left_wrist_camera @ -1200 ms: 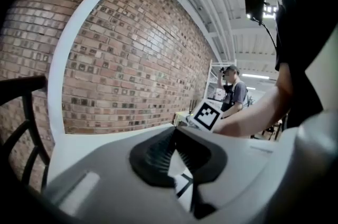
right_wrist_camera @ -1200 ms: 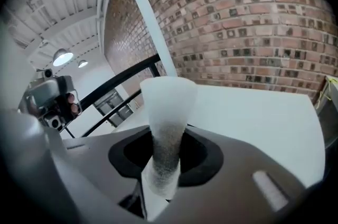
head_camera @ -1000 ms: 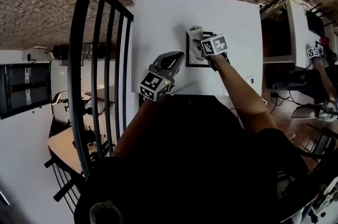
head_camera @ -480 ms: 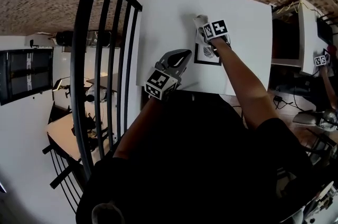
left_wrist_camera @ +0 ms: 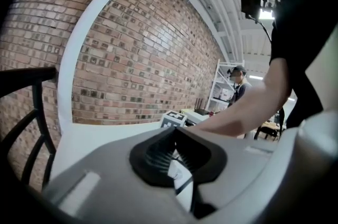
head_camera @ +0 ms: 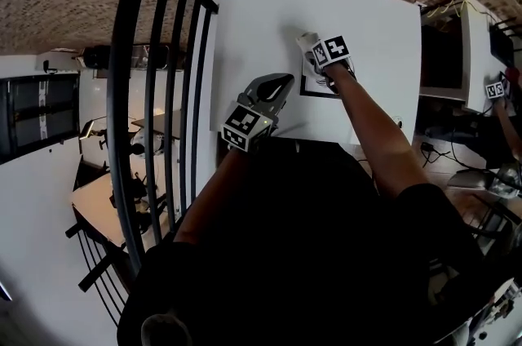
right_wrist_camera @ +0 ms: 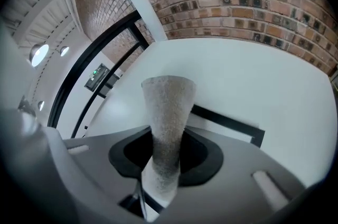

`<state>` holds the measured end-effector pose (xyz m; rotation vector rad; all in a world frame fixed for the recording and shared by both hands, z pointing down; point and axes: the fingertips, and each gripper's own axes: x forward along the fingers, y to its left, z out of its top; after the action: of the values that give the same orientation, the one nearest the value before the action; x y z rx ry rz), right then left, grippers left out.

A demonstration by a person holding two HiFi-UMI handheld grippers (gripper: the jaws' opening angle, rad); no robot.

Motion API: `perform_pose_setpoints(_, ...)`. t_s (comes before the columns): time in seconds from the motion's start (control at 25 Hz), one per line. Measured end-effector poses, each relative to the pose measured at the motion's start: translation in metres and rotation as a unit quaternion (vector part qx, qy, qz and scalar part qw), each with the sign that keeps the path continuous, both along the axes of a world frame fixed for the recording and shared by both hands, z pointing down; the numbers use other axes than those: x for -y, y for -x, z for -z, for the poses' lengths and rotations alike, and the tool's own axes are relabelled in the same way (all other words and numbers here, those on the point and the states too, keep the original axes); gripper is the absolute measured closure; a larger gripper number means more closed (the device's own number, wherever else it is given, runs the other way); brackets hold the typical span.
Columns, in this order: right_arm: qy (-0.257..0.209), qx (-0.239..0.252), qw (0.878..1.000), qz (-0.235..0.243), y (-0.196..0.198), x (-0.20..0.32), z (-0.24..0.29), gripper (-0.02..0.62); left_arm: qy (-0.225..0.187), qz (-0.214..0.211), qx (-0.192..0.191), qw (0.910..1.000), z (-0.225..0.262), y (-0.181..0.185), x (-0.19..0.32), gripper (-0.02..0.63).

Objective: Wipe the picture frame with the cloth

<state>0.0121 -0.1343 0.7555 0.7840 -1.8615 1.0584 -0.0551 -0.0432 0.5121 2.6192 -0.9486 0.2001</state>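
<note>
Right gripper view shows the right gripper [right_wrist_camera: 165,153] with its jaws pinching a grey-white cloth [right_wrist_camera: 168,106], which stands up from between the pads as a rolled strip and widens toward its far end. Just beyond the jaw tips, behind the cloth, runs a black edge of the picture frame [right_wrist_camera: 227,121], set against a white surface [right_wrist_camera: 253,80]; whether the cloth's far end touches the frame cannot be told there. From the head view the same gripper [head_camera: 320,52] is stretched out in front of the person, the cloth [head_camera: 307,41] pointing past its tips near the frame's [head_camera: 312,95] upper left corner. The left gripper [head_camera: 281,81] is held closer to the body, well short of the frame, its tips aimed at the white surface [head_camera: 261,18]. In the left gripper view its jaws [left_wrist_camera: 174,136] are pressed together with nothing between them, and a brick wall [left_wrist_camera: 132,59] lies ahead of them. A black railing [head_camera: 155,91] stands off to the left gripper's left.
</note>
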Motion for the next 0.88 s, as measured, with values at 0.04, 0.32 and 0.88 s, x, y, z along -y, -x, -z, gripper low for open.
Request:
perform_pose_setpoints(0.04,0.006,0.004,1.0,0.0,0.0,-0.005,-0.001,0.48,0.0,-0.002,0.0,1.0,-0.001,-0.002,0.001,0.606)
perform_pose_setpoints(0.32,0.019,0.024,1.0,0.007,0.003,-0.043,-0.002,0.48,-0.002,-0.022,-0.002,0.9997,0.0,-0.015,0.005,0.605)
perform_pose_setpoints(0.88,0.049,0.045,0.997,0.041,0.003,-0.121,0.004,0.479,0.012,-0.059,-0.008,0.9982,0.003,-0.047,0.004,0.606)
